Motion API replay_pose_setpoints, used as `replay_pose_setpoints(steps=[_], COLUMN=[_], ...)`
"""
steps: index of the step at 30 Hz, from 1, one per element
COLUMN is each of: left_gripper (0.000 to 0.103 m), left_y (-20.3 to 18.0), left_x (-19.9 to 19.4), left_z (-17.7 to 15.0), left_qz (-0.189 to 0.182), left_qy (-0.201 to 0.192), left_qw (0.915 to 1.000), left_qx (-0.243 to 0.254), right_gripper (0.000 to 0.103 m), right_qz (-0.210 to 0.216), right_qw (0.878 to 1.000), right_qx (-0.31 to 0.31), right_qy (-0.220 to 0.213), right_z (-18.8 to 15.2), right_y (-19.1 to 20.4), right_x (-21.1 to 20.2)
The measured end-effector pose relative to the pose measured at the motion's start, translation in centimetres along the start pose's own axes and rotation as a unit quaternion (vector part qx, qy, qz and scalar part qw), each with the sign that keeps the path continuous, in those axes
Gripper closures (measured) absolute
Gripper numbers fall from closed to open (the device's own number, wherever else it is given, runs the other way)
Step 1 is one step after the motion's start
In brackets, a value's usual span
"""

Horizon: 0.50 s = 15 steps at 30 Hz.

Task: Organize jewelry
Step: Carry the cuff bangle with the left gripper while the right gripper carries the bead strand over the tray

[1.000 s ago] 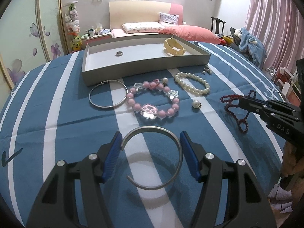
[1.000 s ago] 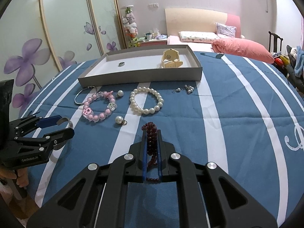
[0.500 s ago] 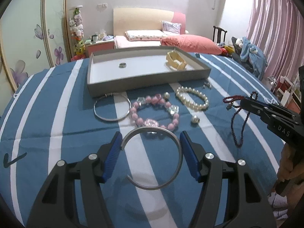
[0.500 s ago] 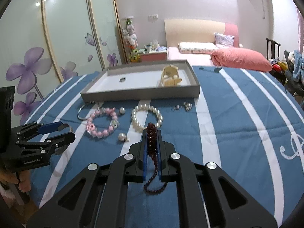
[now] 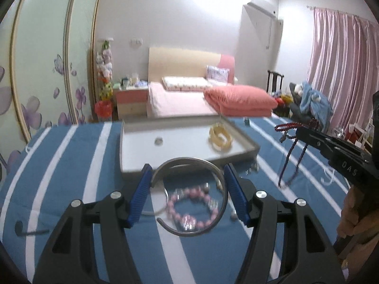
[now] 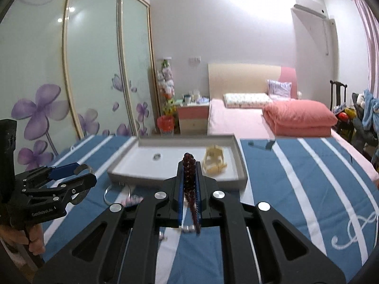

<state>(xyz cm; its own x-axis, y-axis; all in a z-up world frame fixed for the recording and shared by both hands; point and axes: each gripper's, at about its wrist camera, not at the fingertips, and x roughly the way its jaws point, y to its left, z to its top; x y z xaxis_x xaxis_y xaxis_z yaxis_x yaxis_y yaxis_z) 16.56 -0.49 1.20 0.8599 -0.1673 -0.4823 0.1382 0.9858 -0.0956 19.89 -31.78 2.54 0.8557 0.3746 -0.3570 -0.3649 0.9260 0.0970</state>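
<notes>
My left gripper (image 5: 188,179) is shut on an open silver bangle (image 5: 219,177) and holds it in the air above the striped cloth. My right gripper (image 6: 189,179) is shut on a dark red bead necklace (image 6: 188,165), which hangs below the fingers (image 5: 292,156). Ahead lies the grey tray (image 5: 123,146) with a small ring (image 5: 158,140) and a cream bracelet (image 5: 220,137) inside; it also shows in the right wrist view (image 6: 170,177). A pink bead bracelet (image 5: 191,209) and a thin silver hoop (image 5: 154,209) lie on the cloth below the bangle.
A blue tablecloth with white stripes (image 5: 71,165) covers the table. A loose pearl (image 5: 233,215) lies right of the pink bracelet. Behind the table stand a bed with a pink pillow (image 5: 239,99), a bedside cabinet (image 5: 130,99) and a chair piled with clothes (image 5: 310,104).
Both grippers have risen and tilted up toward the tray. The bangle and the red necklace went up with them, and the necklace now hangs clear of the cloth.
</notes>
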Motion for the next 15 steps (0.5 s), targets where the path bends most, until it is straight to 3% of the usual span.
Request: replay_pose_setpoints(steps=[8, 15], left_gripper=[0.042, 0.042], left_y=[-0.2, 0.2], left_x=[0.6, 3.8], left_z=[3.1, 4.8], left_qz=[0.009, 0.018], left_qy=[-0.049, -0.056], left_qw=[0.9988, 0.9982], left_qx=[-0.004, -0.014], right_gripper=[0.094, 0.094], right_qz=[0.009, 0.017], right_qw=[0.999, 0.999], right_qx=[-0.003, -0.003], right_qy=[-0.041, -0.036], right_z=[3.1, 3.9], right_y=[0.1, 0.1], right_x=[1.3, 4.2])
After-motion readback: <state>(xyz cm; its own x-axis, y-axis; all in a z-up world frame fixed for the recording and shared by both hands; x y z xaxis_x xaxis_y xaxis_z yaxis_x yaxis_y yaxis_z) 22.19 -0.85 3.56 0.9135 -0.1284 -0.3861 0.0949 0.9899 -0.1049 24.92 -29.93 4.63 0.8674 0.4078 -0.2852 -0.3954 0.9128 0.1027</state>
